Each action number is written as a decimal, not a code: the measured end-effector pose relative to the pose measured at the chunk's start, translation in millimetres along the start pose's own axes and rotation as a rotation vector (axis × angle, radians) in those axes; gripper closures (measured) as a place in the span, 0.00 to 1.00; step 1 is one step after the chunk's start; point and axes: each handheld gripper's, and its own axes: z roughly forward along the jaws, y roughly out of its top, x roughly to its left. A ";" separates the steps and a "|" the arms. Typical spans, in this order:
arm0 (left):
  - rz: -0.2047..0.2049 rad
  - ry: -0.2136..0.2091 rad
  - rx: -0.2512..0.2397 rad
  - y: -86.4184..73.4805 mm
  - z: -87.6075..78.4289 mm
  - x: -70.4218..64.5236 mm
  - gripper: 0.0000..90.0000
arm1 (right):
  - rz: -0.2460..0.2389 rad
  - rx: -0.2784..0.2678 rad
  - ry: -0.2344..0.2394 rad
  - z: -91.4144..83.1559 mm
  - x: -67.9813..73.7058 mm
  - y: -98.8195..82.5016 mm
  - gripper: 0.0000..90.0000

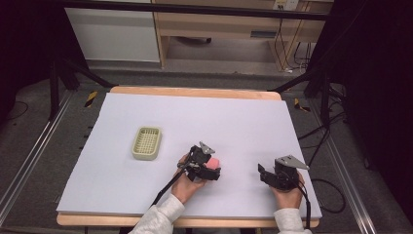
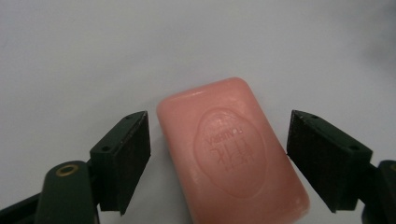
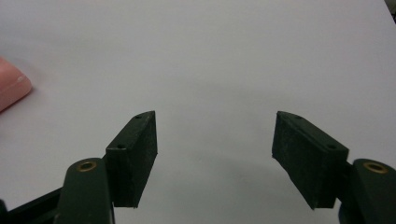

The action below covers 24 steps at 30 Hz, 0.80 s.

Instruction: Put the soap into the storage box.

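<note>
A pink bar of soap (image 2: 233, 149) with a stamped emblem lies flat on the white table sheet; it also shows in the high view as the soap (image 1: 213, 162) and at the left edge of the right gripper view as the soap (image 3: 11, 88). My left gripper (image 2: 218, 161) is open, one jaw on each side of the bar, with small gaps to it. In the high view the left gripper (image 1: 207, 168) sits over the soap near the table's middle front. My right gripper (image 3: 215, 158) is open over bare sheet, to the right as the right gripper (image 1: 272, 176).
A pale yellow-green slotted soap dish (image 1: 146, 143) stands on the sheet to the left of the soap. The white sheet (image 1: 195, 117) covers a wooden table. Black frame legs and cables stand on the floor around it.
</note>
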 end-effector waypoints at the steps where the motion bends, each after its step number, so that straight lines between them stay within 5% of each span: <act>1: -0.003 0.000 0.003 -0.2 0.4 -0.1 0.25 | 0.000 0.000 0.000 0.0 0.0 0.0 0.35; 24: -0.043 -0.003 0.056 -4.0 7.0 -4.4 0.36 | 0.001 0.009 0.008 0.5 0.2 0.0 0.36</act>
